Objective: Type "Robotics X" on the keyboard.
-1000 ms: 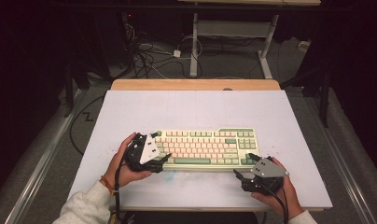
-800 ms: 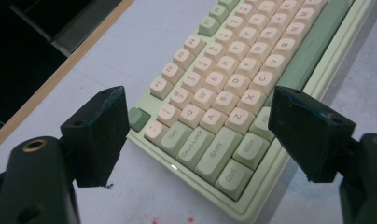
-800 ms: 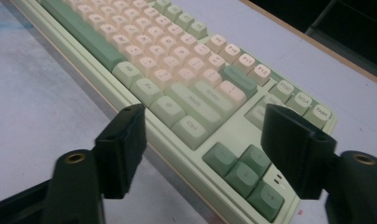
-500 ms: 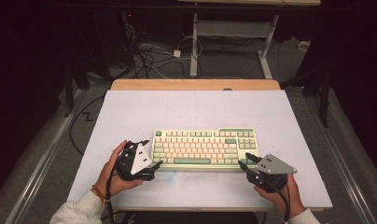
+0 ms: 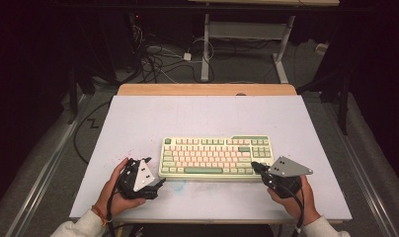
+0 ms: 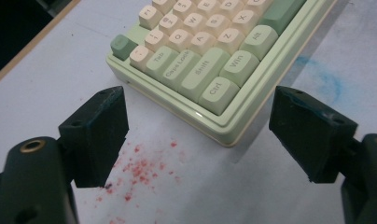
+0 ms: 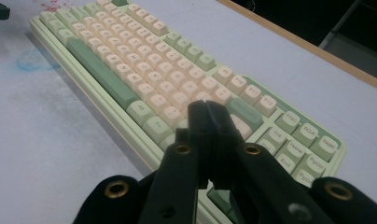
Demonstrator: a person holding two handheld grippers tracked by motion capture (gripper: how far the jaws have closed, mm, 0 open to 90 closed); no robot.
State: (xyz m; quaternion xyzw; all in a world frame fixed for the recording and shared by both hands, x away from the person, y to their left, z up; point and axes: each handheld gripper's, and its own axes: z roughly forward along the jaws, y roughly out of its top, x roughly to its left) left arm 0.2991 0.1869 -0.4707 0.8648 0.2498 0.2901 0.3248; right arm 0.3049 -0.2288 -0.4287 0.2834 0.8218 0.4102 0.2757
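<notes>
High view: the left gripper point(image 5: 158, 183) sits just off the keyboard's point(image 5: 215, 157) near-left corner, held in the person's left hand point(image 5: 113, 190), with its grey three-cornered plate point(image 5: 142, 174) tilted toward the keyboard. Its jaws stand wide apart and grip nothing; in the left gripper view the two black pads point(image 6: 95, 135) flank that corner of the keyboard point(image 6: 214, 60) without touching it (the Ctrl, Win and Shift keys lie between and beyond them). Red specks point(image 6: 140, 170) dot the table point(image 6: 252, 186) under the left gripper, close to the keyboard's left end, and a faint blue smear point(image 6: 329, 81) marks the surface along the keyboard's near edge.

The right gripper point(image 5: 255, 167), held in the right hand point(image 5: 294, 195), lies at the keyboard's near-right corner with its grey plate point(image 5: 289, 168) lying almost flat. In the right gripper view its jaws are pressed together with nothing between them, and the joined tip point(image 7: 210, 116) hangs over the keys at the right end of the main block; whether it touches a key is hard to judge from this angle.

The keyboard, pale green with cream and darker green keys, lies flat on the pale table point(image 5: 202, 116), nearer the person's edge than the far edge, its long side parallel to that edge. A wooden strip point(image 5: 207, 89) borders the table on the side far from the keyboard, and beyond it cables point(image 5: 158, 59) trail over a dark floor beside a metal frame point(image 5: 247, 34).
</notes>
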